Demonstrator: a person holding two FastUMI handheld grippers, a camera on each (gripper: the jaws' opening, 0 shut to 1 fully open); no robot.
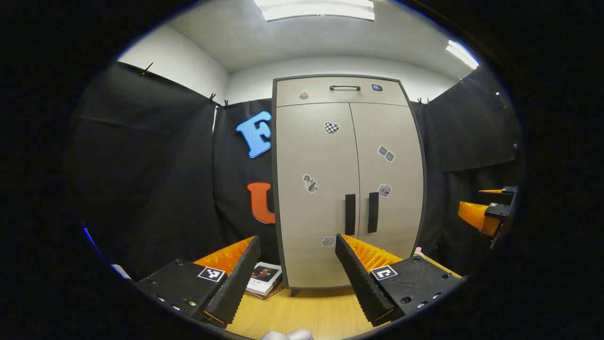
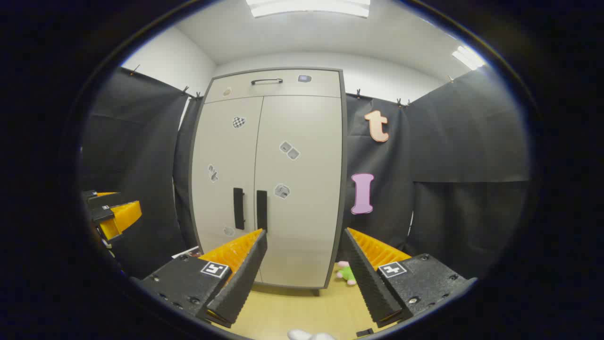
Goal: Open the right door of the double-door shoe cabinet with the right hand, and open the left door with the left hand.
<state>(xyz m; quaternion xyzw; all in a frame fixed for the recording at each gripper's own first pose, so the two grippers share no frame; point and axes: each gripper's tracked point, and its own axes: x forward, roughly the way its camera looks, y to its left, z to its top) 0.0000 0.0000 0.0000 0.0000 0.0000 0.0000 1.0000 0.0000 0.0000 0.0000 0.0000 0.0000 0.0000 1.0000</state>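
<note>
The shoe cabinet [image 1: 349, 184] stood closed on the wooden floor [image 1: 306, 311], both doors shut. Left gripper [image 1: 298, 245] and right gripper [image 2: 304, 238] hung short of it, fingers spread. A book [image 1: 265, 279], perhaps, lay beside its base.

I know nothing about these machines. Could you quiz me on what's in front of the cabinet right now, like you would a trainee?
1. True or false: both cabinet doors are shut.
2. What lies on the table left of the cabinet: A a book, B a cup, C a shoe?
3. Are the left tongs and right tongs open or shut?

Key: 1 true; 2 A; 3 both open, holding nothing.
</note>
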